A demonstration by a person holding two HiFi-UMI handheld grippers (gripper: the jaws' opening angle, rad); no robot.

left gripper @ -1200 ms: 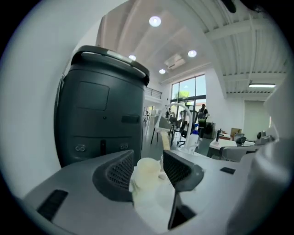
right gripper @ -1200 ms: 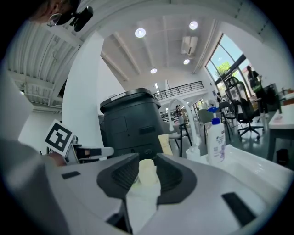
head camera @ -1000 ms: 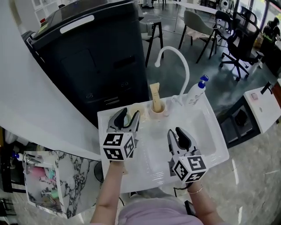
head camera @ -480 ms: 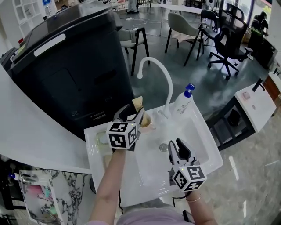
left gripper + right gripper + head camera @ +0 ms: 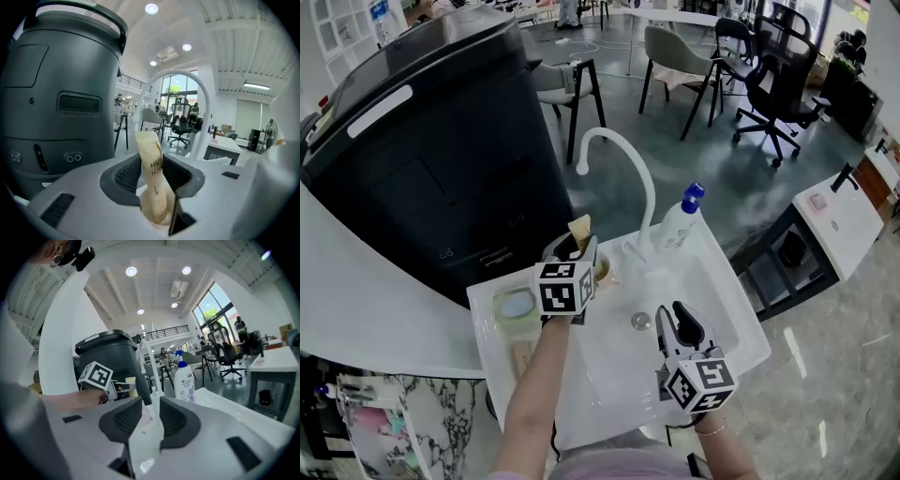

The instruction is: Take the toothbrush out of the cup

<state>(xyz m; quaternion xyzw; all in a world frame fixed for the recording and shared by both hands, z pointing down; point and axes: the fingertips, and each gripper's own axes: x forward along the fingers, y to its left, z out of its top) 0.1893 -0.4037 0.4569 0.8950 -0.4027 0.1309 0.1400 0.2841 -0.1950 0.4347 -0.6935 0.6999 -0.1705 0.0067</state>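
One toothbrush (image 5: 149, 145) stands in the cup (image 5: 146, 206), between the parted left tongs (image 5: 151, 159).

Cream-wrapped toothbrush (image 5: 153, 161), upright in pale cup (image 5: 603, 272)

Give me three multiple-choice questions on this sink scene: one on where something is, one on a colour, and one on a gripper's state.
1. Where is the toothbrush?
A. standing in the cup, between the left gripper's fingers
B. lying flat beside the cup
C. lifted high above the cup

2. What colour is the bottle's cap?
A. red
B. blue
C. black

3. How is the right gripper?
A. shut on the bottle
B. open and empty
C. shut on the cup

Answers:
1. A: the left gripper view shows it upright in the cup, with a finger on each side.
2. B: the cap shows blue in the head view.
3. B: its fingers stand apart with nothing between them.
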